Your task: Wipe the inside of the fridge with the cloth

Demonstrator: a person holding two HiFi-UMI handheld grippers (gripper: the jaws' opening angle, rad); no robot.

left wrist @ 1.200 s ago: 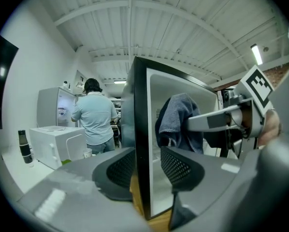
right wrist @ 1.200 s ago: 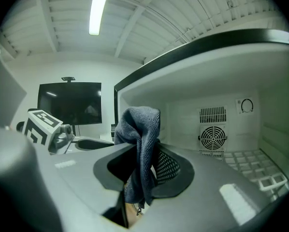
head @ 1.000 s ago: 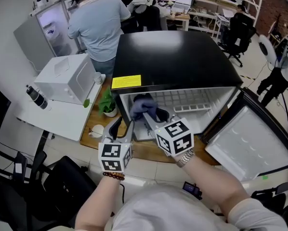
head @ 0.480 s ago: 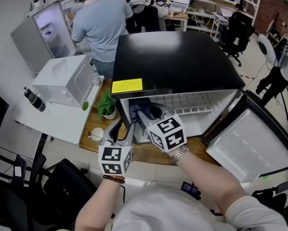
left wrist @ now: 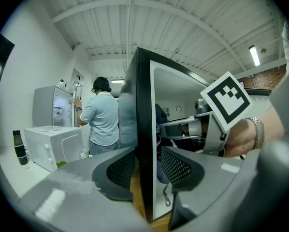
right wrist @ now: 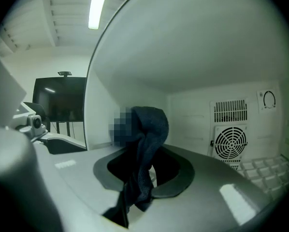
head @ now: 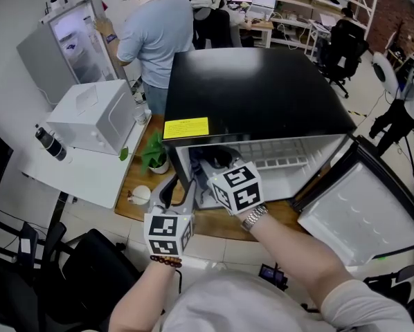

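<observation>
The fingers of the right gripper [head: 209, 164] reach into the open fridge [head: 255, 92] in the head view, pinching a dark cloth [head: 218, 155] near the inner left corner; the left gripper [head: 177, 185] sits at the cabinet's front left edge, and the fridge stands on a wooden table [head: 141, 211] with its door [head: 359, 216] swung wide to the right; counted here: one cloth, two grippers, one fridge being wiped, and a second fridge [head: 68, 43] far back where a person [head: 155, 37] stands; in the left gripper view the fingers straddle the fridge's left side wall [left wrist: 144, 153], one outside and one inside, and appear to clamp it, probably to steady the cabinet; in the right gripper view the fingers are closed on a bunched fold of the cloth, the upper part bulging forward towards the white left wall and a loose tail hanging down between them; one fan grille [right wrist: 230, 143] sits on the back wall and one wire shelf [right wrist: 267, 170] lies low at the right; the cloth looks light, soft and limp, so it should drape rather than hold a shape; it is best held by a thick gathered fold with a wad left proud of the fingertips, and the hanging tail might snag on the wire shelf
</observation>
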